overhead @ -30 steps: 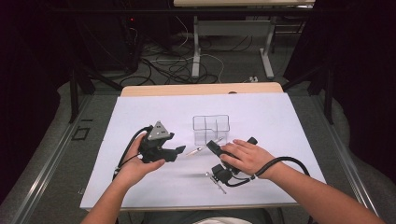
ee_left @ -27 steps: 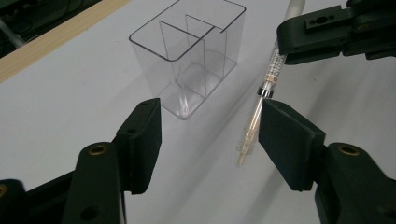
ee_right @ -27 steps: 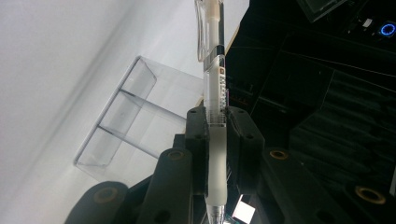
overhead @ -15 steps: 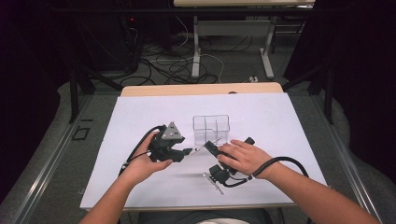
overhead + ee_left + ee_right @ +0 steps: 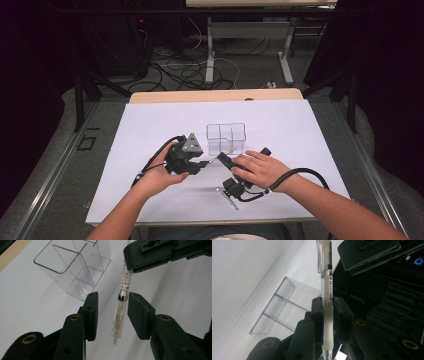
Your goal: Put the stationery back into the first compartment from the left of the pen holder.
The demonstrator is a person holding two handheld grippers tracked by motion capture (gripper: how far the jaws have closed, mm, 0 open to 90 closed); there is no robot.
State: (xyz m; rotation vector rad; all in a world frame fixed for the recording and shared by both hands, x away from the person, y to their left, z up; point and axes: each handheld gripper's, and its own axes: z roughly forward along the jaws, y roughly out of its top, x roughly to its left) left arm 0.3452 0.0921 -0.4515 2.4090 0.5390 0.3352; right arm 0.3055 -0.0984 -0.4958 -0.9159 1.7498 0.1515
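white table [image 5: 150,130] overhead; left gripper view reveals pen [image 5: 120,312] label.

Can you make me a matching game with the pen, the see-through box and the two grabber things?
Things:
1. pen
2. clear box
3. left hand-held gripper
4. right hand-held gripper

States:
A. jaws around the pen's tip end, not pressing yet, and they have just been closing
B. stands empty on the white sheet
C. shut on the pen's barrel
D. held up off the table

Pairs: 1-D, 2-B, 3-A, 4-C
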